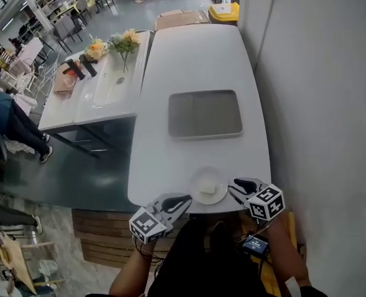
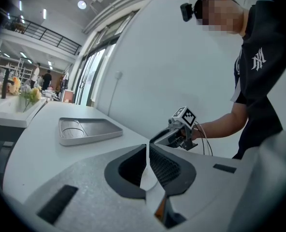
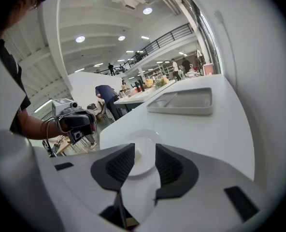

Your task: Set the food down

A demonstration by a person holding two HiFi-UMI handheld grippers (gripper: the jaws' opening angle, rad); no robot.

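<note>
White tabletop (image 1: 195, 67) runs back from the near edge, with a grey tray (image 1: 204, 114) midway. Left tongs (image 1: 184, 204) are all but closed and empty. Right tongs (image 1: 234, 188) gape wide, also empty. A small plate (image 1: 198, 179) sits between them, and the food (image 1: 209, 188) on it lies straight ahead of the right jaws.

A gray tray (image 1: 204, 114) lies on the white table (image 1: 195, 60); alongside stands a sink counter (image 1: 102, 94) with flowers (image 1: 128, 38) (yellowish blooms), a yellow bin (image 1: 225, 12) beyond.
</note>
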